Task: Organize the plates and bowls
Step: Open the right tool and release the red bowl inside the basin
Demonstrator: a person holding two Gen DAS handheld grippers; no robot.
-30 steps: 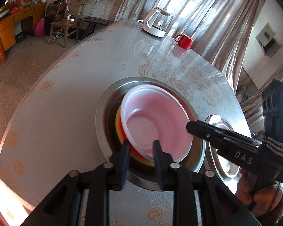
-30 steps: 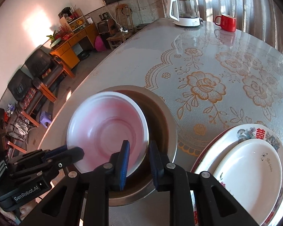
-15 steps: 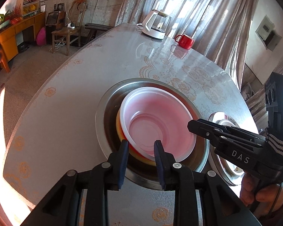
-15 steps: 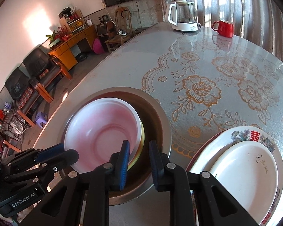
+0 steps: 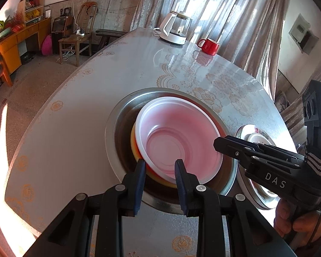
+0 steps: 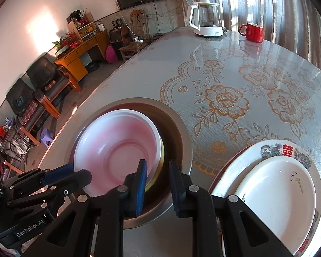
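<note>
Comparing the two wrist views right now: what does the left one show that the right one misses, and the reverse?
Left wrist only: the person's hand gripping the right hand-held gripper.
Right wrist only: the small white plate lying fully visible on the flowered plate, plus the left hand-held gripper.
Both: the pink bowl nested over a yellow bowl in the steel basin, kettle, red mug.

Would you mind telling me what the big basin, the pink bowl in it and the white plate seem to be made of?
Basin: likely stainless steel, with a grey brushed sheen and reflective rim.
Pink bowl: probably thin plastic, matte and slightly translucent, with moulded rings in its base.
White plate: looks like glazed ceramic or melamine, glossy with small printed motifs; the look leaves it open.
</note>
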